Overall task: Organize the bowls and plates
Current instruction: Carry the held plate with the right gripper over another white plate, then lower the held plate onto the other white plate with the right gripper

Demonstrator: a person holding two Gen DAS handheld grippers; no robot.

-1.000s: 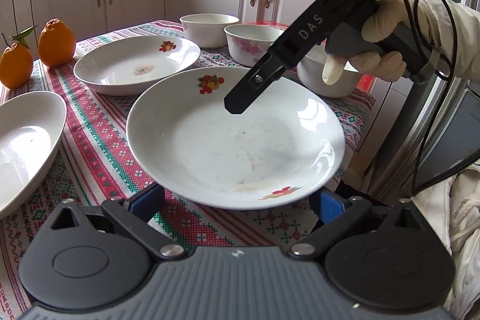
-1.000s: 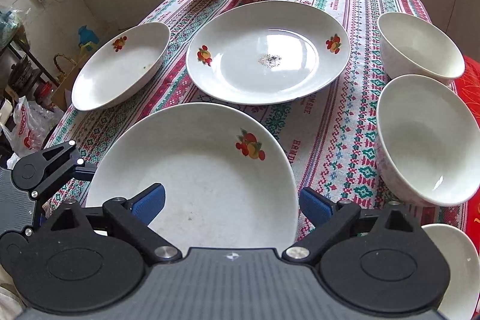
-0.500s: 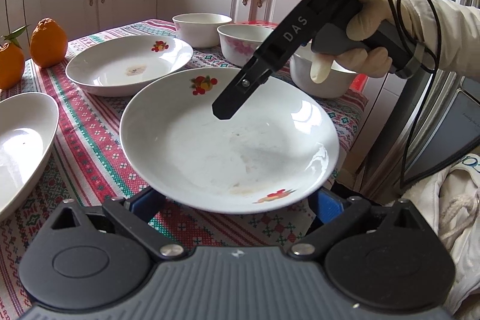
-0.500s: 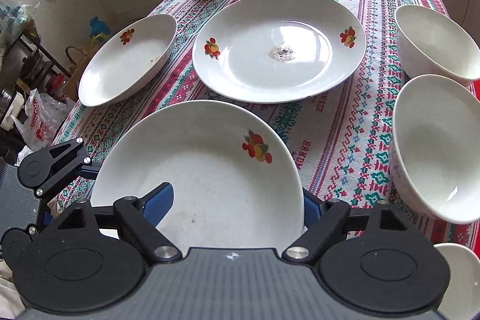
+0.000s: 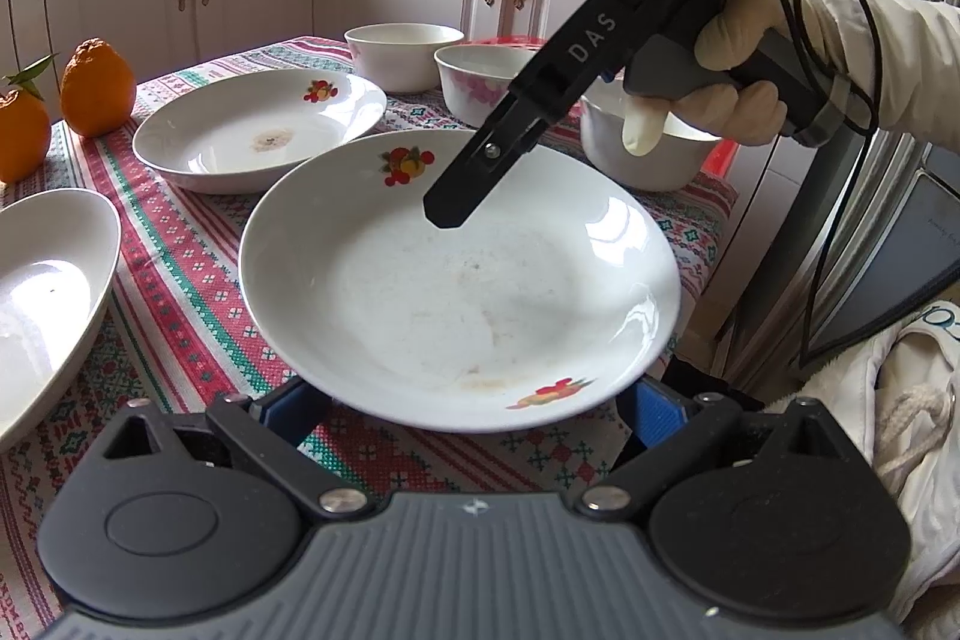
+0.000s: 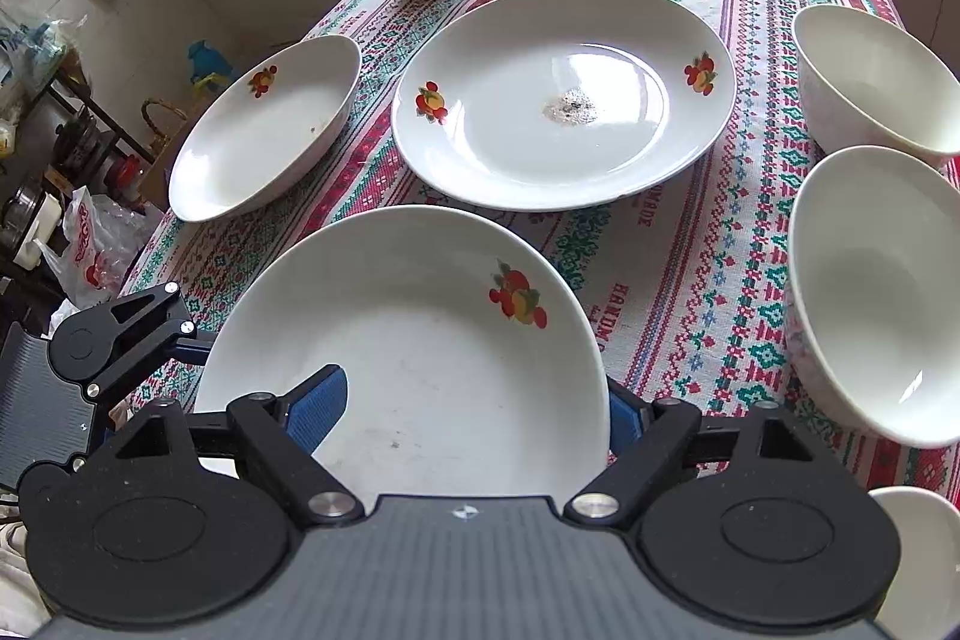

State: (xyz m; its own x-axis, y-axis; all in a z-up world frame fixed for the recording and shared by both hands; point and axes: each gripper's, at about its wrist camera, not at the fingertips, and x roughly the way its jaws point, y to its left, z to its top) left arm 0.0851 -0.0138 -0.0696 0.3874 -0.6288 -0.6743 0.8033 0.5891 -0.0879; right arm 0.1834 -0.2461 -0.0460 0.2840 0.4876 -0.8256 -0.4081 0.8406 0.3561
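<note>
Tablecloth (image 6: 690,280), striped, carries all dishes. Deep plate (image 6: 420,340) at near edge, w/ fruit print, lies between both grippers. Right gripper (image 6: 474,400): one blue pad inside the plate, the other outside its rim, straddling the rim; contact w/ the pads unclear, so grip can't be told. Left gripper (image 5: 474,400): jaws spread, both pads under plate's near rim. Flat plate (image 6: 564,94) beyond; bowls (image 6: 876,292) to the right in the right wrist view.

Left plate (image 5: 36,292) cut by edge
</note>
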